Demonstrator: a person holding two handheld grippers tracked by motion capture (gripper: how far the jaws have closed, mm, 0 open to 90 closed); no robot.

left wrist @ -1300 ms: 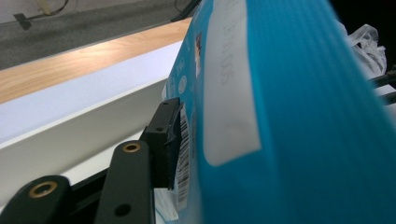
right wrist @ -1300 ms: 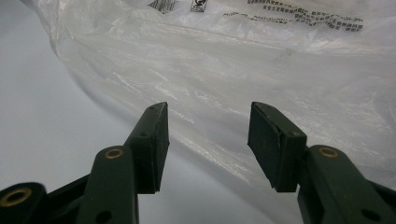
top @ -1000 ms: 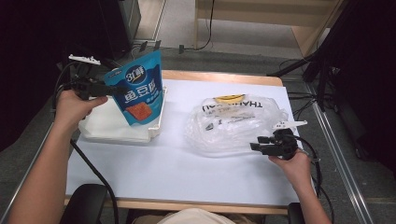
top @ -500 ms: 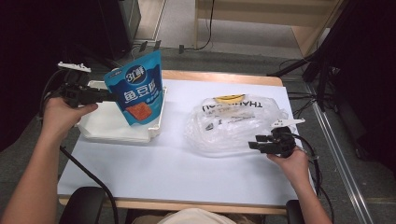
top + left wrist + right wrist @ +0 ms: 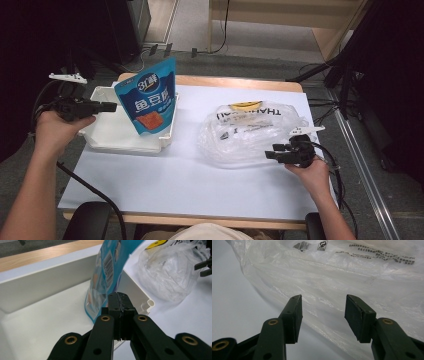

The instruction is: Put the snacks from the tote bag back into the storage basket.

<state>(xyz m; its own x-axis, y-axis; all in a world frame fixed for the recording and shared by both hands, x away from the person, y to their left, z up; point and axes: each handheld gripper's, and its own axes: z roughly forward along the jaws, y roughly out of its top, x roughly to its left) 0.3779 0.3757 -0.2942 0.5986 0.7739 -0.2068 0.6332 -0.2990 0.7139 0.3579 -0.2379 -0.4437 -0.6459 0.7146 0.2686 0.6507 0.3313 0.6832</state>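
Observation:
A blue snack pouch stands on end in the white tray, leaning to the right against the tray's wall. My left gripper hangs over the tray's left part, a short way left of the pouch and apart from it. Its jaws have just been closing and now meet with nothing between them. In the left gripper view the shut gripper points at the pouch. My right gripper rests open at the near right edge of a clear plastic bag. Its gripper faces the bag without pinching it.
White paper covers the wooden table. The tray has low walls and a bare floor around the pouch. The bag bears black print and a yellow mark at its far side. Cables trail from both grippers.
My left gripper has drawn back to the left, away from the pouch, and its jaws have closed. The pouch stays standing in the tray. The right hand has kept still.

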